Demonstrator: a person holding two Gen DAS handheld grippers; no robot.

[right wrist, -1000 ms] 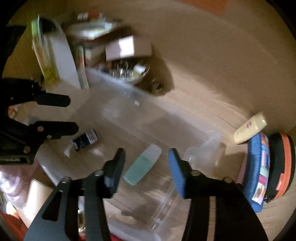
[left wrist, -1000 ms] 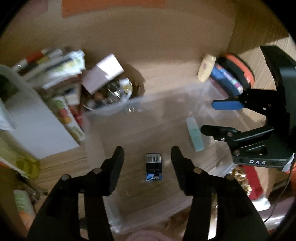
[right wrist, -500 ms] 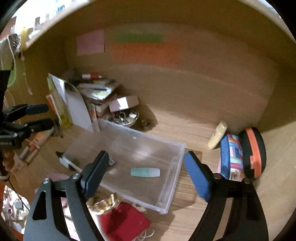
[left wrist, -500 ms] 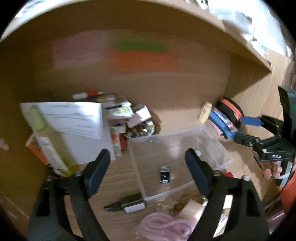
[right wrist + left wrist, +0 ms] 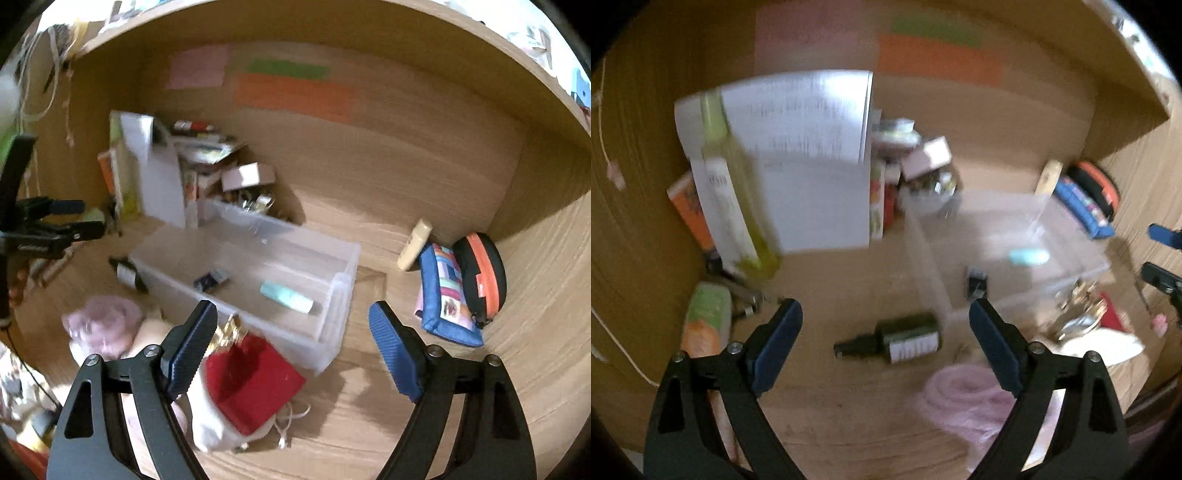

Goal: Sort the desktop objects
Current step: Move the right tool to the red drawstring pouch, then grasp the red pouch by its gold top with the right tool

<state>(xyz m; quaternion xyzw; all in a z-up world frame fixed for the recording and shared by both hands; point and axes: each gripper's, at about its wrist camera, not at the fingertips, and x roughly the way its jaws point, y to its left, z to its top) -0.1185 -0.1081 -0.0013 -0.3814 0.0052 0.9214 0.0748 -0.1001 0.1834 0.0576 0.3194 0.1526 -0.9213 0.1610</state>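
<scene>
A clear plastic bin [image 5: 343,273] stands mid-desk; it also shows in the left wrist view [image 5: 1071,243]. Inside lie a pale teal tube [image 5: 286,296] and a small dark blue card box [image 5: 210,278]. A dark bottle with a white label [image 5: 901,338] lies on the desk left of the bin. My left gripper [image 5: 886,339] is open and empty, hovering above that bottle. My right gripper [image 5: 291,347] is open and empty, above the bin's front right corner and a red pouch [image 5: 253,380].
A pink fluffy thing [image 5: 103,321], gold trinkets [image 5: 1075,317], a green bottle [image 5: 731,199] and white papers [image 5: 812,158] crowd the left. A cream tube [image 5: 413,249], a blue patchwork pouch [image 5: 447,295] and a black-orange case [image 5: 480,273] lie right. A bowl of trinkets [image 5: 251,201] sits behind the bin.
Both grippers have drawn back and up from the bin and opened wide. The left one has swung left, over the dark bottle. The teal tube and card box stay in the bin.
</scene>
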